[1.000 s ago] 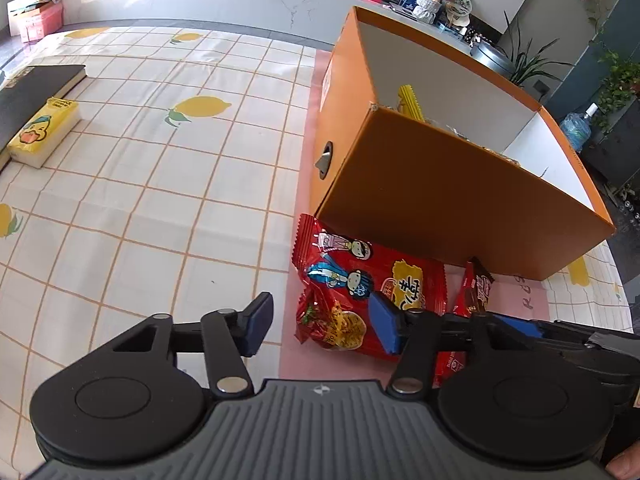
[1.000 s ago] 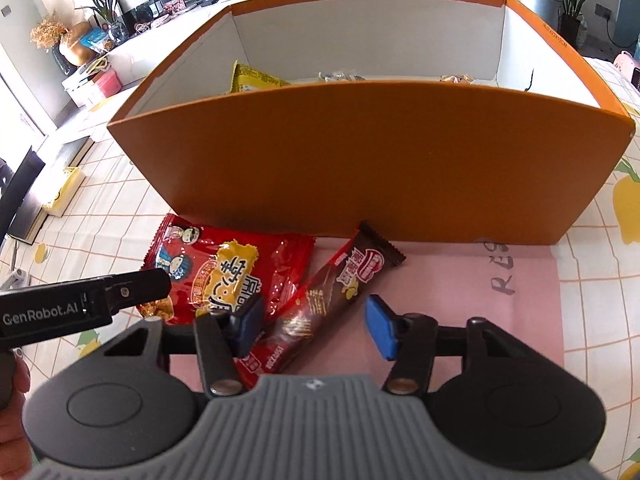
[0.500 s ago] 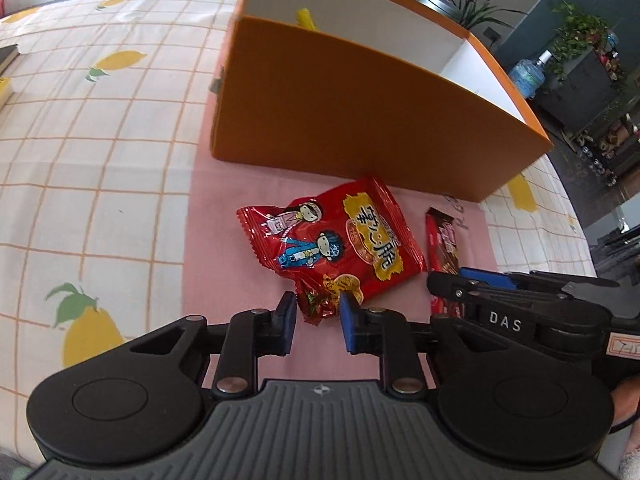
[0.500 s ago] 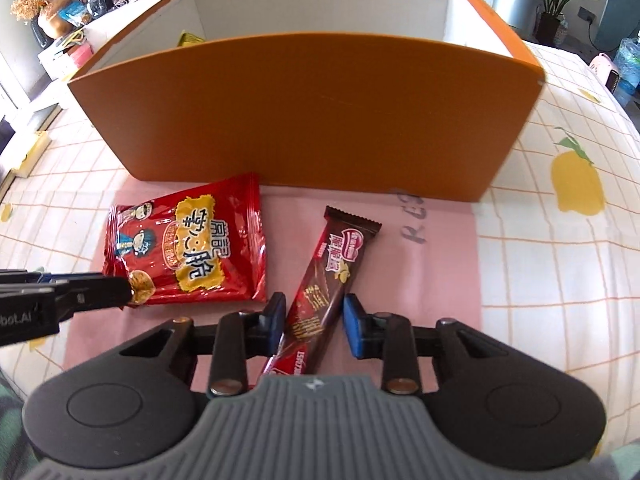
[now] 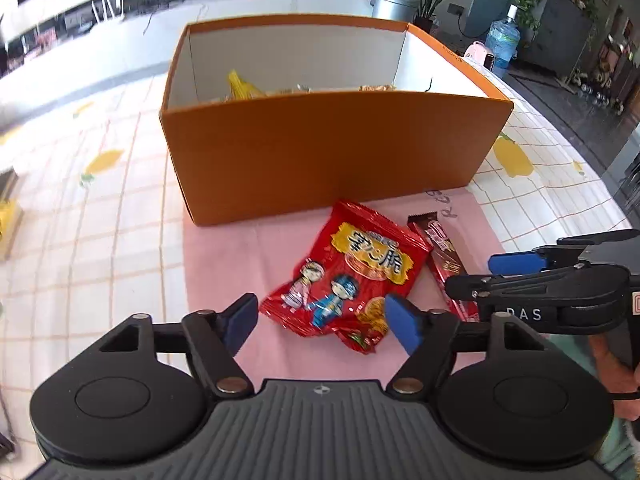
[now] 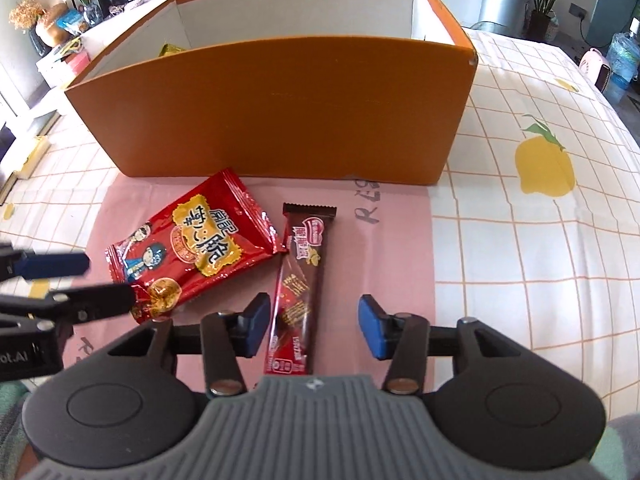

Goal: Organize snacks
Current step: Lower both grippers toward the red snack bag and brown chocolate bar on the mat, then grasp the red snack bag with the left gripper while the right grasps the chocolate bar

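The surface (image 6: pixel 520 248) wears a white cloth checked in thin orange lines and dotted with printed lemons, and a pink mat (image 5: pixel 224 264) lies over it in front of a big orange box (image 5: pixel 320 160) with white inner walls. Behind it the room runs to a long pale counter, a metal bin (image 5: pixel 390 4), potted plants and a blue water jug (image 5: pixel 502 42) off to the right. Inside the box a yellow packet (image 5: pixel 240 88) pokes up against the left end, with a few more wrappers barely showing over the front wall (too hidden to name). On the mat, just in front of the box, lies a red snack bag (image 6: pixel 192 246), flat, its long axis slanting from the near left to the far right. Right beside it, touching at its upper corner, the brown chocolate bar (image 6: pixel 298 280) lies nearly straight, one end pointing at the box and the other reaching under the right gripper (image 6: pixel 308 324). That gripper hangs low over the mat, its blue-padded fingers (image 6: pixel 370 328) spread wide on either side of the bar's near half, not touching it. The left gripper (image 5: pixel 322 320) sits level with it, its fingers (image 5: pixel 402 320) likewise parted and straddling the bag's near edge, gripping nothing.
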`<state>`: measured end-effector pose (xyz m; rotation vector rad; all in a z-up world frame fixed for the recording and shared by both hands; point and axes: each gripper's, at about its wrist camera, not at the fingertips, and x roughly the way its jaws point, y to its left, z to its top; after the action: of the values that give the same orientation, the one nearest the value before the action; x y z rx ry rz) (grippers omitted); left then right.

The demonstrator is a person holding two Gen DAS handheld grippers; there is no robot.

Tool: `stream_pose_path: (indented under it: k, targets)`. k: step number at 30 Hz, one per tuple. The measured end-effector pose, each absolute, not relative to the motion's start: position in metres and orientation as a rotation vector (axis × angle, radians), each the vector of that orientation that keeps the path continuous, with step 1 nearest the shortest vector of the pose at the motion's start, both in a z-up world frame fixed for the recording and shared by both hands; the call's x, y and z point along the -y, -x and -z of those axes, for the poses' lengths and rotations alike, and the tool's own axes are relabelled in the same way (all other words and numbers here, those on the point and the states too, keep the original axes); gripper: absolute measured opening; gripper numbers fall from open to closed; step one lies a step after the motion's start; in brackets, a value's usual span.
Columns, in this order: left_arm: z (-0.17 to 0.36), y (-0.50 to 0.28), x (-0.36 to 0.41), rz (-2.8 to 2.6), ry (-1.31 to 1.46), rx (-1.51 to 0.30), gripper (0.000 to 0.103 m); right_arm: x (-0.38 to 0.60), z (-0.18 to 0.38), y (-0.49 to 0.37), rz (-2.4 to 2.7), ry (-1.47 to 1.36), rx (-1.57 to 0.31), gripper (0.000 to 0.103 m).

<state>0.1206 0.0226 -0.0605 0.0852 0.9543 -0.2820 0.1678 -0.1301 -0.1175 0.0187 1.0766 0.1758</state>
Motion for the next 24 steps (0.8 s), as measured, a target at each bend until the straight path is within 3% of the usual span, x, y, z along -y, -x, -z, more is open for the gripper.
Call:
stream_pose_path:
  k: [4, 10, 11, 12, 15, 24]
  targets:
    - [0.053, -0.127, -0.012, 0.316, -0.248, -0.873, 0.09, 0.125, 0.12, -0.166, -0.196, 0.01, -1.076, 0.052]
    - [0.064, -0.143, -0.001, 0.423, -0.328, -0.896, 0.091, 0.112, 0.126, -0.166, -0.239, 0.079, -1.066, 0.054]
    - [0.067, -0.145, 0.001, 0.433, -0.334, -0.904, 0.091, 0.111, 0.128, -0.167, -0.237, 0.087, -1.072, 0.047]
    - [0.071, -0.147, 0.002, 0.442, -0.343, -0.915, 0.091, 0.112, 0.13, -0.168, -0.233, 0.087, -1.084, 0.033]
    - [0.08, -0.148, 0.007, 0.444, -0.4, -0.922, 0.091, 0.118, 0.131, -0.171, -0.187, 0.057, -1.086, 0.025]
    - [0.09, -0.162, 0.01, 0.498, -0.394, -0.939, 0.096, 0.123, 0.133, -0.175, -0.156, 0.035, -1.079, 0.027]
